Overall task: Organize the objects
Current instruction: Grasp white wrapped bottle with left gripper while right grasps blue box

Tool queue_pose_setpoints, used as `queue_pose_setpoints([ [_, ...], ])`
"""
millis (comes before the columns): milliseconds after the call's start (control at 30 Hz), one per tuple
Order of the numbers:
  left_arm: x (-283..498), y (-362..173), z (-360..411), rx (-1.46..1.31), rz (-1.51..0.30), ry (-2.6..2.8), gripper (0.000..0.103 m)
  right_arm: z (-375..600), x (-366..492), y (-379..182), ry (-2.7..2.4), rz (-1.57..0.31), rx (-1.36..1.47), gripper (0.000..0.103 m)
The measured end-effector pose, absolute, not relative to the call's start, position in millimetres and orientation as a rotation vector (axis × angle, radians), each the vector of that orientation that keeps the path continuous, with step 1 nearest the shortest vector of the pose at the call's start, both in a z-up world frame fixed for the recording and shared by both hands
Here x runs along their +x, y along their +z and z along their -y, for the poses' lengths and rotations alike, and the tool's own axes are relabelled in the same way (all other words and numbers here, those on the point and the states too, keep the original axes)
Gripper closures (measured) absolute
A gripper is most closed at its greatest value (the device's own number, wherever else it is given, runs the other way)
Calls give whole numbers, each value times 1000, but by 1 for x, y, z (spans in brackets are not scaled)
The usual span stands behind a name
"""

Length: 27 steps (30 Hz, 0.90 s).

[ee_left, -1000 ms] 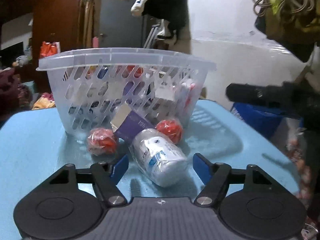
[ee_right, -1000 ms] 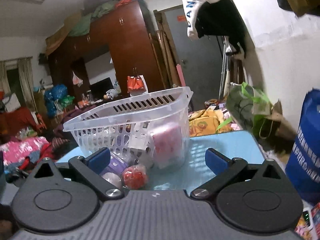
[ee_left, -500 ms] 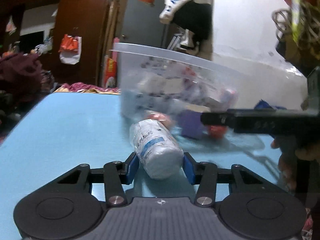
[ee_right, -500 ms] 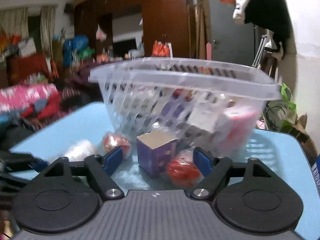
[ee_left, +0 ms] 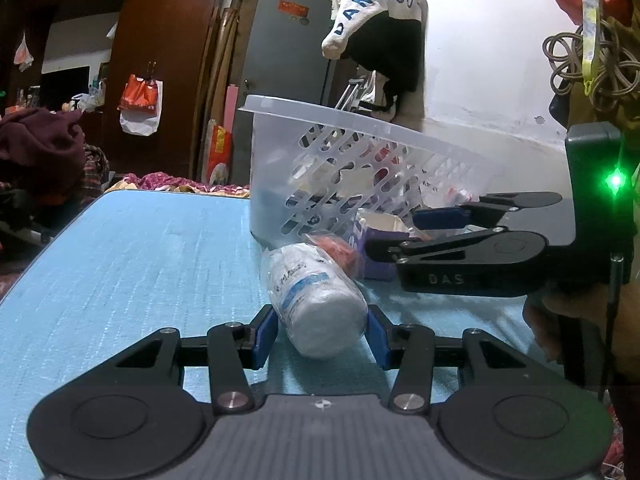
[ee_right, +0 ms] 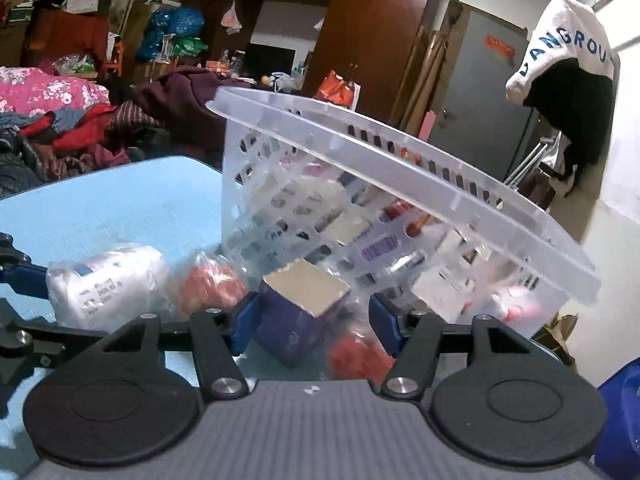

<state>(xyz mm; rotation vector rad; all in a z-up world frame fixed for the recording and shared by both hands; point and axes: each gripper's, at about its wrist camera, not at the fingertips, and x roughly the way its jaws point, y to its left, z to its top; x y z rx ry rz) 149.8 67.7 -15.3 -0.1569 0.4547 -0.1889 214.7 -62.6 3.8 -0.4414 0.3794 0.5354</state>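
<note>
Plastic, film and card before you

Your basket (ee_right: 404,160) is clear, glossy plastic; the white bottle (ee_left: 316,300) wears crinkled shiny film; the purple box (ee_right: 298,320) looks like matt card; the blue table (ee_left: 132,264) shows a fine rough grain.

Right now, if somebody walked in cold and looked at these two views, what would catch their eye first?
Probably the clear slotted basket, crammed with small packages, standing on the blue table. Just in front of it, the left gripper is clamped on a white bottle lying on its side. Beside that, the right gripper, whose jaws have just been closing, straddles a purple box with red wrapped balls nearby.
</note>
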Motion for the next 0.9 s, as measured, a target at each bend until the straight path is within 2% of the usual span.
queue_pose_setpoints([
  [133,150,-16,-73,-181,-453,-191,52,55,224,4,524,-424,-427,41],
  [333,149,-16,-74,-192,-443,-199,52,66,228,4,556,-456,-324,52],
  [433,144,-16,-74,-187,-407,-204,52,84,217,10,554,-414,-251,55],
  [900,127,-15,-72,-154,-255,-202,53,164,163,9,570,-317,-56,58],
])
